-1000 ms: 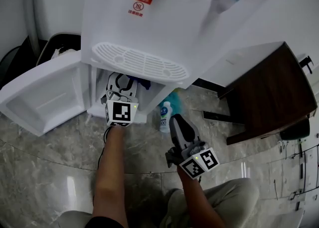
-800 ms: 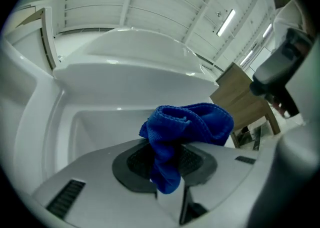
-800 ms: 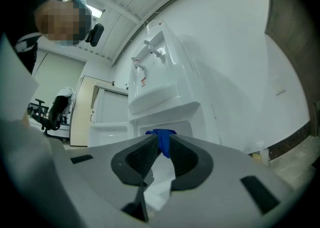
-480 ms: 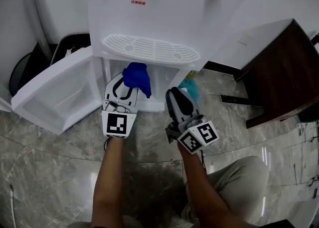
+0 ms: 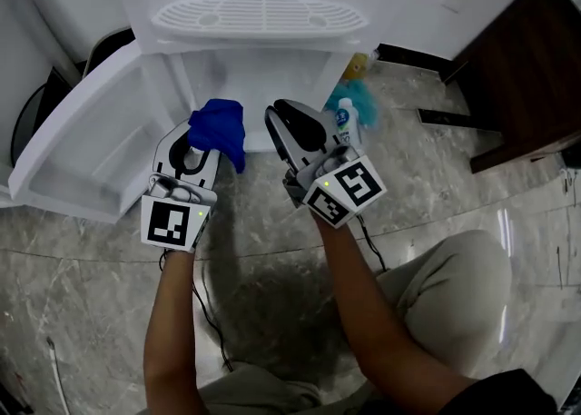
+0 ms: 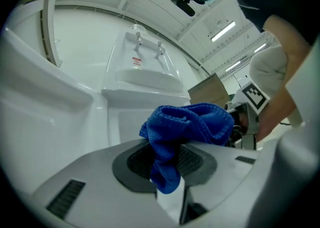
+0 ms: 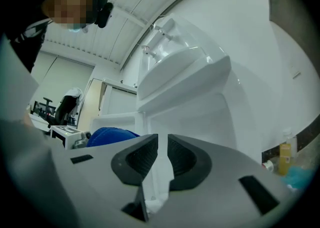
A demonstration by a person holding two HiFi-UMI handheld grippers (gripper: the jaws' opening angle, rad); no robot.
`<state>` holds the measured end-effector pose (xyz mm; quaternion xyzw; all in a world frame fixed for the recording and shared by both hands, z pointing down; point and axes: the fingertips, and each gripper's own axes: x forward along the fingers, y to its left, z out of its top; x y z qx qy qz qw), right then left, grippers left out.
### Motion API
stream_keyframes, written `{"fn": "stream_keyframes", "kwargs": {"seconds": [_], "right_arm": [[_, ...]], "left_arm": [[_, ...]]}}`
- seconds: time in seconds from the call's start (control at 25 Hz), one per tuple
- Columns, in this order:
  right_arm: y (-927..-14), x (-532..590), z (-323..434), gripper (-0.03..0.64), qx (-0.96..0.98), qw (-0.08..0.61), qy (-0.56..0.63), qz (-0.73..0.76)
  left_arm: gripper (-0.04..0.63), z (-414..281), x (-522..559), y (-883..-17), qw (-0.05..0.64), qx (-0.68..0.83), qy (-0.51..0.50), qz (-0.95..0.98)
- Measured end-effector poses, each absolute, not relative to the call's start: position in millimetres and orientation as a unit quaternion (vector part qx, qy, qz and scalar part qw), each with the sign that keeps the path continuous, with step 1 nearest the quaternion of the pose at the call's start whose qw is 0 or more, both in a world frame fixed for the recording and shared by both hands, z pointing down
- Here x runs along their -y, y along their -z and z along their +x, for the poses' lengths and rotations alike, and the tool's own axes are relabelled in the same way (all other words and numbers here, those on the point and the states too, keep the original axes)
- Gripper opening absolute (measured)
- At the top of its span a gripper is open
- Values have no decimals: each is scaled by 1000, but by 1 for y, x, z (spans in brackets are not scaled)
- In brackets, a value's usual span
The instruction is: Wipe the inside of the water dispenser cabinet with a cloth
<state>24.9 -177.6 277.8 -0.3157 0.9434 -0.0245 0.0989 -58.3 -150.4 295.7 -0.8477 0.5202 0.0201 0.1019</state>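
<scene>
The white water dispenser's lower cabinet [image 5: 272, 77] stands open, its door [image 5: 82, 150] swung out to the left. My left gripper [image 5: 201, 136] is just in front of the opening, shut on a bunched blue cloth [image 5: 218, 127]. In the left gripper view the blue cloth [image 6: 187, 122] bulges up from between the pads of the left gripper [image 6: 167, 159]. Close beside it on the right, my right gripper [image 5: 281, 113] is shut with nothing in it. In the right gripper view the right gripper [image 7: 162, 147] points into the white cabinet [image 7: 190, 117].
The drip tray grille [image 5: 259, 15] juts out above the opening. A white bottle [image 5: 343, 123], a teal thing [image 5: 349, 95] and a yellow bottle [image 5: 359, 64] stand on the marble floor right of the cabinet. A dark wooden table [image 5: 517, 59] is at right, a black bin [image 5: 32, 113] at left.
My left gripper has drawn back out of the cabinet with the blue cloth. The right gripper has moved up beside it, near the opening.
</scene>
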Motion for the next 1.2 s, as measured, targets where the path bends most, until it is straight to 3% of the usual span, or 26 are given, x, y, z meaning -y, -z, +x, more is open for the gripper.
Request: {"fn": "stream_keyframes", "kwargs": {"seconds": [0.44,1.2], "right_arm": [[-279,183,34,19,-943,78,21,-322],[-285,180,56,17,-940,65,20,-335]], "left_arm": [[94,-41,149,-304,97,-493,-20,-864],[94,-17,157,-302,88,-474,-26,-876]]}}
